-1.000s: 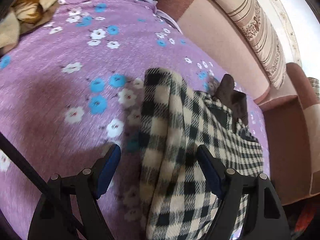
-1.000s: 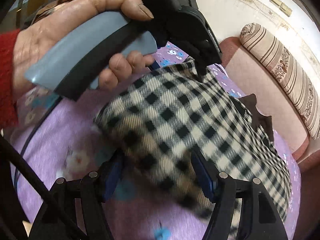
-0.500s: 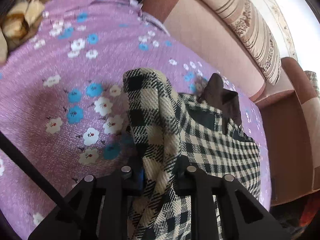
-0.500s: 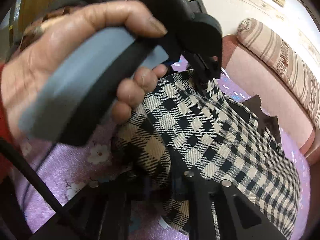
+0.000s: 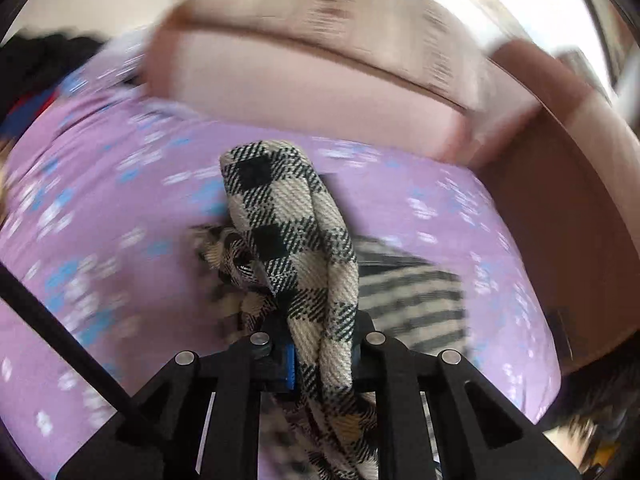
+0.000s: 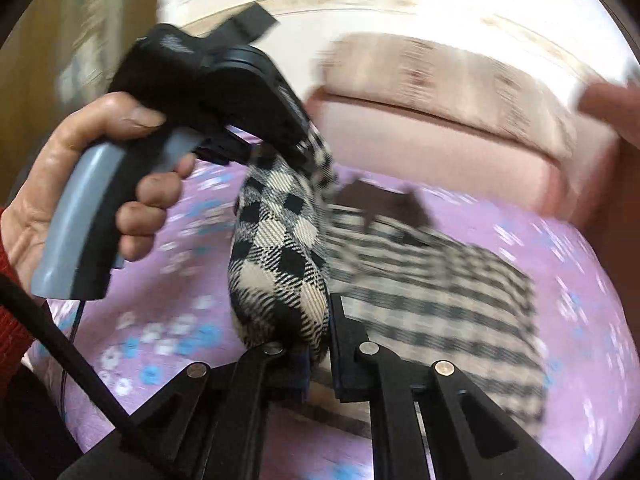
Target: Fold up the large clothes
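both hand-held grippers, left point(image 5: 320, 354) and right point(image 6: 318, 354), now clench the checked coat point(image 6: 280, 264), lifted above the sofa cover point(image 6: 180, 320), ready for folding over.

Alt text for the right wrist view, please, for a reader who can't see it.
The right gripper is shut on a bunched edge of a black-and-cream checked garment, lifted above a purple floral bedspread. The left hand holds the left gripper, also clamped on the cloth; the background is motion-blurred.

Left wrist view looks forward along its fingers, close over the purple floral bedspread point(image 5: 120, 208), facing the pink sofa backrest point(image 5: 320, 80). Right wrist view faces likewise from farther left. Both share the black-and-cream checked woven garment point(image 6: 280, 260), bedspread and backrest.
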Demonstrator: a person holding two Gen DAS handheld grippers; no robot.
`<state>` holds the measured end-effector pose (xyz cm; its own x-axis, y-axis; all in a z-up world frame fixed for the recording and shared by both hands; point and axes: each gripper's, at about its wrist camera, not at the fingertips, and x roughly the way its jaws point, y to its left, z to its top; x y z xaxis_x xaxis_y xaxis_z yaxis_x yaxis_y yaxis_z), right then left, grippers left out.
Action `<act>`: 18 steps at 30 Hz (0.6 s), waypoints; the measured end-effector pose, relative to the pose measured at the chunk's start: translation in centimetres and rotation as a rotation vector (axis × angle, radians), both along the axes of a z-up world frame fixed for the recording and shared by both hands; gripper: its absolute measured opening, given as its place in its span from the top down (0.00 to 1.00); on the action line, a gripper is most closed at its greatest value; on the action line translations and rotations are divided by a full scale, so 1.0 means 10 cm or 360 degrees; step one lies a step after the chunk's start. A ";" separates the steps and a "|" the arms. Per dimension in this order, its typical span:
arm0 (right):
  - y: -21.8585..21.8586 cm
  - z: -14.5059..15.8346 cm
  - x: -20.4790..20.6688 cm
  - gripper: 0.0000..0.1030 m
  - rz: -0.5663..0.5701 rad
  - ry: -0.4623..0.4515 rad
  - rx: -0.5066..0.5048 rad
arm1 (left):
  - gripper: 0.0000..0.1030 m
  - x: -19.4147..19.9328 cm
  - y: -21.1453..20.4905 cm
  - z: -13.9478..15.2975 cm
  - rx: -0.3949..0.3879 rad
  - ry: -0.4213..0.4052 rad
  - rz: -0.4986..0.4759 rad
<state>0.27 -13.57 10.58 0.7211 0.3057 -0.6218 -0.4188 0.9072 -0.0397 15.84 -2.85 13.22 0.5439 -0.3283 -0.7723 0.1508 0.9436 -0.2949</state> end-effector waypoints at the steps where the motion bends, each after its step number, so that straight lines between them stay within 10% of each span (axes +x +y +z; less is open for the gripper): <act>1: -0.17 0.02 0.04 0.92 -0.0063 0.0022 0.0022 | 0.86 0.05 -0.29 0.01 0.0017 0.0003 -0.0070; 4: -0.71 -0.01 0.08 0.90 -0.0241 0.0138 0.0071 | 0.76 0.16 -1.08 -0.12 0.0156 0.0061 -0.0222; 8: -1.25 -0.02 -0.11 0.55 -0.0392 0.0222 0.0060 | 0.57 0.11 -1.55 -0.34 0.0246 0.0109 -0.0195; 13: -1.82 0.05 -0.54 0.39 -0.0586 0.0163 0.0004 | 0.50 -0.26 -1.30 -0.31 -0.0010 0.0142 -0.0180; 18: -2.25 -0.07 -0.84 0.39 -0.0748 0.0300 0.0166 | 0.30 -0.85 -0.77 -0.16 0.0142 -0.0087 -0.0042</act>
